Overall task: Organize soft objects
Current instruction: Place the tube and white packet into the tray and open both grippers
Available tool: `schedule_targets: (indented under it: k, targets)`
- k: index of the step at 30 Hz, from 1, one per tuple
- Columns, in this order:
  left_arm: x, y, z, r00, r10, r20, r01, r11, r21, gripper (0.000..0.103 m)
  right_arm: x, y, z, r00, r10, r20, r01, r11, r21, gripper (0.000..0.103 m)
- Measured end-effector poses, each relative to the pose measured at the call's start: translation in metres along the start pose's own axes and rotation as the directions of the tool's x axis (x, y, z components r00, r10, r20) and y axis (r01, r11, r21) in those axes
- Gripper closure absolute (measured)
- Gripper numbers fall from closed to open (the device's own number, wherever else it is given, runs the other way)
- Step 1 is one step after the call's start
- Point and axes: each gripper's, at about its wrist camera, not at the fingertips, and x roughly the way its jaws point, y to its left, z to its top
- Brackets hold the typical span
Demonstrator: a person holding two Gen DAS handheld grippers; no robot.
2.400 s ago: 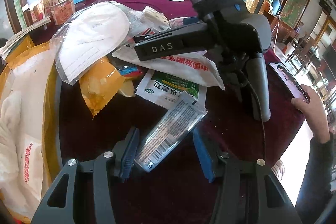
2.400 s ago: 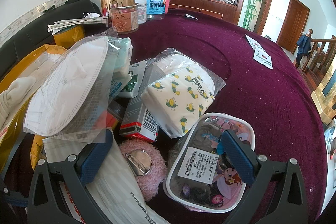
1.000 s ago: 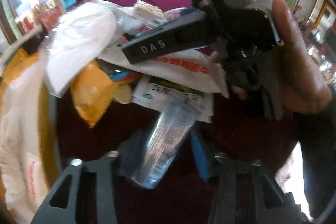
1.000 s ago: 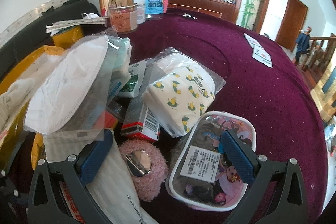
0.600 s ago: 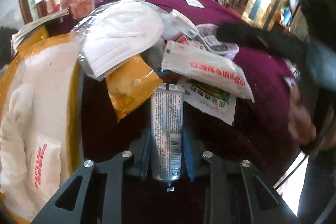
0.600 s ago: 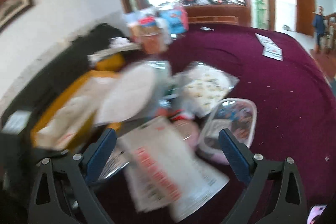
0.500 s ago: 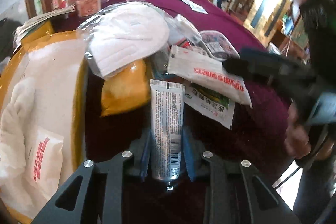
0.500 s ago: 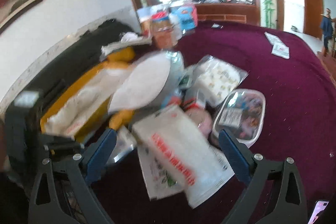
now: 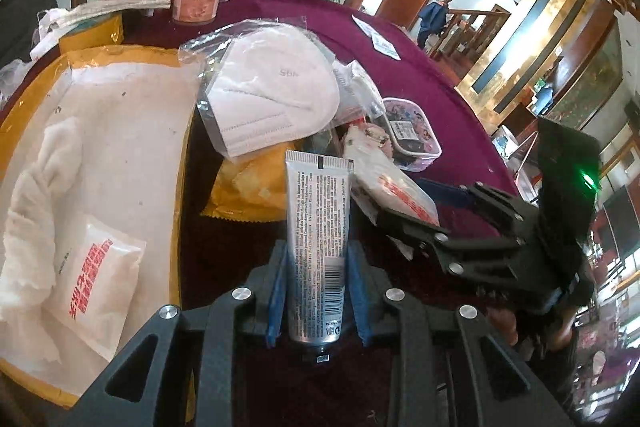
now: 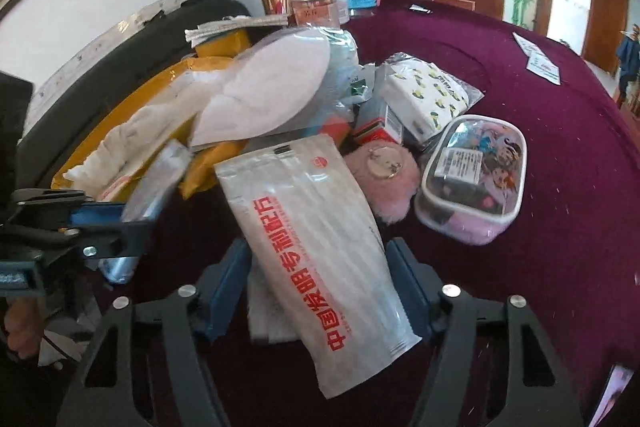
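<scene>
Blue fingers [image 9: 276, 291] of left gripper [image 9: 318, 297] squeezed tight on silver tube [image 9: 318, 243], tip toward 12 o'clock, lifted over red tablecloth [image 9: 440, 99]. Right gripper [image 10: 320, 291] closing, white packet with red writing [image 10: 316, 247] between its blue pads, not yet pressed. Mask in clear bag [image 9: 272, 91] at 11 o'clock from tube. Pink fluffy ball [image 10: 384, 179] at 1 o'clock from packet.

Your right hand-held gripper [image 10: 320, 287] is closing around the white sachet with red lettering [image 10: 316, 247], which lies between its blue pads. Just beyond sit a pink fluffy pouch [image 10: 384, 183] and a clear cartoon-printed case [image 10: 476, 175] on the maroon desk [image 10: 560, 147].
</scene>
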Motion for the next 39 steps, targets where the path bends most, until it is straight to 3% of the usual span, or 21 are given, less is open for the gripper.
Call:
schedule_targets:
  k: [10, 18, 24, 27, 29, 33, 39]
  targets:
    - [-0.017, 0.002, 0.001, 0.999, -0.050, 0.008, 0.050, 0.998, -0.039, 0.074, -0.034, 0.008, -0.027, 0.985, 0.033, 0.168, -0.061, 0.985, 0.164, 0.047]
    - [-0.035, 0.013, 0.000, 0.998, -0.061, 0.034, 0.064, 0.994, -0.092, 0.074, -0.044, 0.015, -0.022, 0.978, 0.009, 0.208, -0.061, 0.969, 0.240, 0.049]
    - [-0.073, 0.026, 0.008, 0.995, -0.074, 0.061, 0.083, 0.984, -0.158, 0.074, -0.063, 0.034, -0.013, 0.967, 0.011, 0.254, -0.069, 0.973, 0.220, 0.049]
    - [-0.102, 0.038, 0.018, 0.993, -0.071, 0.094, 0.087, 0.980, -0.179, 0.074, -0.071, 0.045, 0.000, 0.957, 0.079, 0.280, -0.144, 0.966, 0.217, 0.049]
    - [-0.118, 0.050, 0.026, 0.991, -0.058, 0.123, 0.080, 0.978, -0.190, 0.074, -0.072, 0.056, 0.015, 0.946, 0.131, 0.296, -0.199, 0.957, 0.210, 0.049]
    - [-0.133, 0.085, 0.051, 0.986, 0.052, 0.157, -0.020, 0.980, -0.198, 0.074, -0.059, 0.083, 0.047, 0.932, 0.214, 0.294, -0.273, 0.946, 0.177, 0.049]
    - [-0.108, 0.147, 0.089, 0.981, 0.138, 0.137, -0.103, 0.966, -0.238, 0.074, -0.005, 0.118, 0.098, 0.917, 0.321, 0.238, -0.367, 0.913, 0.181, 0.049]
